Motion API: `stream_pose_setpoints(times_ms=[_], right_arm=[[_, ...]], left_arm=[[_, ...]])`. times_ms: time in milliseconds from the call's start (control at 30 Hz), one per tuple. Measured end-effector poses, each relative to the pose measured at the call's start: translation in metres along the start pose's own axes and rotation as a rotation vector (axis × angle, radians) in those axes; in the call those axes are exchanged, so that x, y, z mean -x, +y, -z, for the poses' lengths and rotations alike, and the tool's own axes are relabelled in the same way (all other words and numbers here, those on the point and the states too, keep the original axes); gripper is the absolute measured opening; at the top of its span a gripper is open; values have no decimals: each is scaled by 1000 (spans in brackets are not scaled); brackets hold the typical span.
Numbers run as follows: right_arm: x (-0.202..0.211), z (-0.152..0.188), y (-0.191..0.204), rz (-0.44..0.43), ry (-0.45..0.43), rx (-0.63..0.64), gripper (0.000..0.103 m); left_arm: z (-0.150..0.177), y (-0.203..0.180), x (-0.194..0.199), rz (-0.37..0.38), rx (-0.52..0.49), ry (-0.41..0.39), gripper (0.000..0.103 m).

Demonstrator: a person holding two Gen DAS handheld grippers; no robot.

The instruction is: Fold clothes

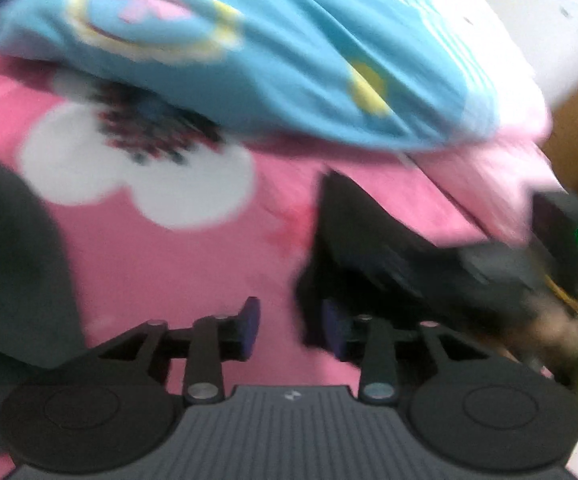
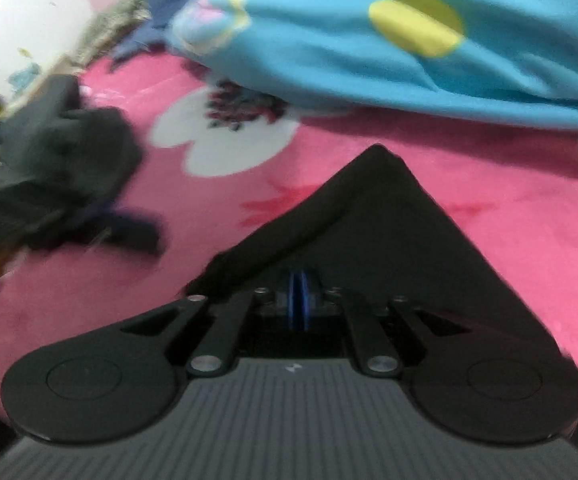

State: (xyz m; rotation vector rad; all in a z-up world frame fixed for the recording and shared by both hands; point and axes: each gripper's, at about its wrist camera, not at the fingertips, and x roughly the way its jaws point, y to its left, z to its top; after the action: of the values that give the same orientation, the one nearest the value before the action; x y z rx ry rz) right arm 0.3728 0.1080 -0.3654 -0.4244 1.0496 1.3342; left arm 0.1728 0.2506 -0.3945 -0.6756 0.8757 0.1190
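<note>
Right claw [image 2: 299, 300] is clamped on a corner of the black garment [image 2: 389, 232], which tents up off the pink flowered blanket [image 2: 489, 168]. Left claw [image 1: 291, 326] hangs apart, empty, just beside the same dark cloth [image 1: 369, 240]. The risk, as I read it: only a thin pinch holds that fabric, so a quick pull could slip it free. Everything is motion-blurred, and the blue quilt [image 2: 329, 40] sits near enough to snag a swinging fold.
</note>
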Motion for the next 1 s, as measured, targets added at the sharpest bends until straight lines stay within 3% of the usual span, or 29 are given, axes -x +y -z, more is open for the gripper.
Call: stream_pose_setpoints(times_ms=[67, 167, 267, 333, 400, 467, 567, 733, 833, 900, 1000], right_arm=[[-1, -12, -5, 12, -64, -70, 3], [15, -18, -13, 34, -126, -157, 6], [30, -14, -10, 22, -83, -118, 6], [19, -14, -15, 35, -39, -104, 6], [2, -16, -18, 57, 3, -102, 6], [-20, -25, -21, 78, -37, -108, 3], [-21, -39, -29, 97, -128, -184, 3], [43, -27, -39, 213, -231, -244, 5], [91, -4, -45, 284, -216, -262, 5], [105, 9, -49, 281, -171, -260, 6], [78, 12, -49, 203, -83, -249, 6]], left_arm=[[3, -6, -6, 30, -41, 34, 43], [4, -13, -17, 15, -64, 32, 47], [2, -10, -26, -40, -28, 23, 29], [0, -1, -29, -57, 28, 18, 12], [2, 8, -29, -59, 67, 21, 8], [4, 9, -27, -65, 53, 12, 7], [7, 7, -24, -79, 29, 0, 6], [4, 18, -19, -70, 94, 8, 8], [0, 19, -15, -83, 97, 8, 10], [0, 17, -9, -127, 73, -13, 10], [-2, 17, -3, -163, 43, -27, 10]])
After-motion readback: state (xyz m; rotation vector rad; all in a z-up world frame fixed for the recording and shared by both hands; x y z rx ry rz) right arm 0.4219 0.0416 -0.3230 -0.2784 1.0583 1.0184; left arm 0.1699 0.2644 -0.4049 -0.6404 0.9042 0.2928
